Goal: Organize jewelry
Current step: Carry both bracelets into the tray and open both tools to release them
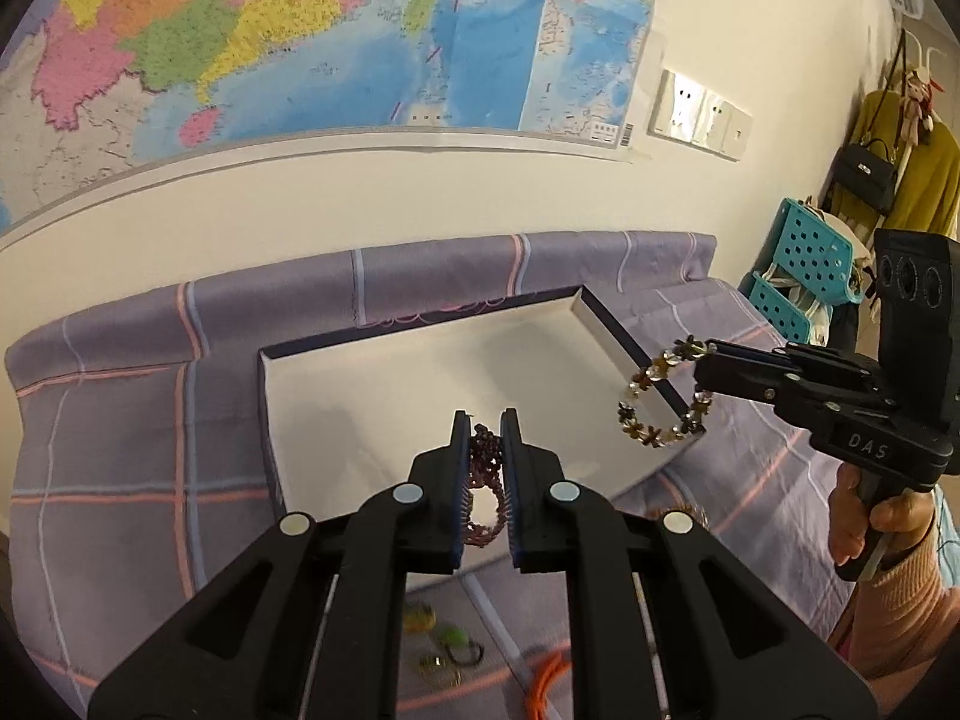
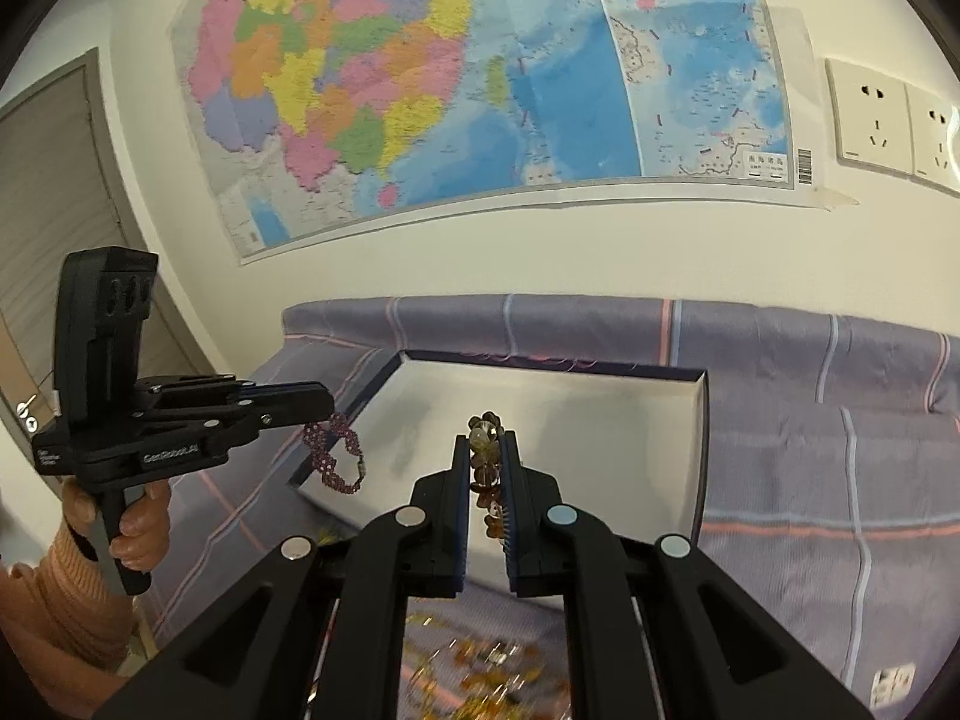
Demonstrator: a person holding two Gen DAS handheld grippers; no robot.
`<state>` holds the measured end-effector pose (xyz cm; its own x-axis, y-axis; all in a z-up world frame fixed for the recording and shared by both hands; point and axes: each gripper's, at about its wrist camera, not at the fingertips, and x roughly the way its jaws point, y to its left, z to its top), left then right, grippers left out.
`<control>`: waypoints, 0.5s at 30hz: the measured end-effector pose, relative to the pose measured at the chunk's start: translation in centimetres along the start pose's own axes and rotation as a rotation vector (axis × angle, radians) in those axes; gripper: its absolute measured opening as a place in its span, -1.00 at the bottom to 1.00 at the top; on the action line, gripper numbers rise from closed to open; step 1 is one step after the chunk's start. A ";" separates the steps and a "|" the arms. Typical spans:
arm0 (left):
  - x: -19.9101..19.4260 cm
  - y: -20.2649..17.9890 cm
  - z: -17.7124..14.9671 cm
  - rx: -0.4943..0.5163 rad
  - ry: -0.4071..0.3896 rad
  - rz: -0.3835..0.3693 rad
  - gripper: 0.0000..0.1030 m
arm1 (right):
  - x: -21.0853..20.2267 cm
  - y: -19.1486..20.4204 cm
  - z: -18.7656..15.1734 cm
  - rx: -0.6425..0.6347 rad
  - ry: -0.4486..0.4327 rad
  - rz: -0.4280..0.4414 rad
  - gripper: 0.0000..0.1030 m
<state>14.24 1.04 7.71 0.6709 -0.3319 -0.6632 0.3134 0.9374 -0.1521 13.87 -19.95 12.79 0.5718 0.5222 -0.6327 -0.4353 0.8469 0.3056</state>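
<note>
My left gripper (image 1: 485,420) is shut on a dark purple beaded bracelet (image 1: 483,462) and holds it above the front part of an open white box (image 1: 384,372). In the right wrist view that gripper (image 2: 324,408) shows at the left with the purple bracelet (image 2: 336,456) hanging from it. My right gripper (image 2: 485,441) is shut on a gold-brown flower bracelet (image 2: 486,468) above the box (image 2: 570,414). In the left wrist view the right gripper (image 1: 705,372) holds the flower bracelet (image 1: 660,396) over the box's right rim.
The box lies on a purple plaid cloth (image 1: 120,432) against a white wall with a map. Loose jewelry (image 1: 438,642) and an orange cord (image 1: 546,684) lie on the cloth before the box, more gold pieces (image 2: 480,672) too. Teal baskets (image 1: 804,276) stand right.
</note>
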 end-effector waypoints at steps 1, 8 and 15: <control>0.5 0.2 0.4 0.000 0.001 -0.004 -0.79 | 0.5 -0.3 0.3 0.004 0.002 -0.001 -0.85; 4.0 1.0 2.7 -0.024 0.021 -0.026 -0.79 | 4.2 -2.2 2.4 0.043 0.031 -0.002 -0.85; 7.8 2.3 5.2 -0.061 0.025 -0.058 -0.79 | 7.6 -3.6 3.9 0.104 0.056 0.033 -0.85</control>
<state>23.69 0.05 6.00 0.6356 -0.3834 -0.6701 0.3090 0.9217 -0.2343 22.49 -18.60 9.64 0.5178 0.5457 -0.6589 -0.3772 0.8369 0.3966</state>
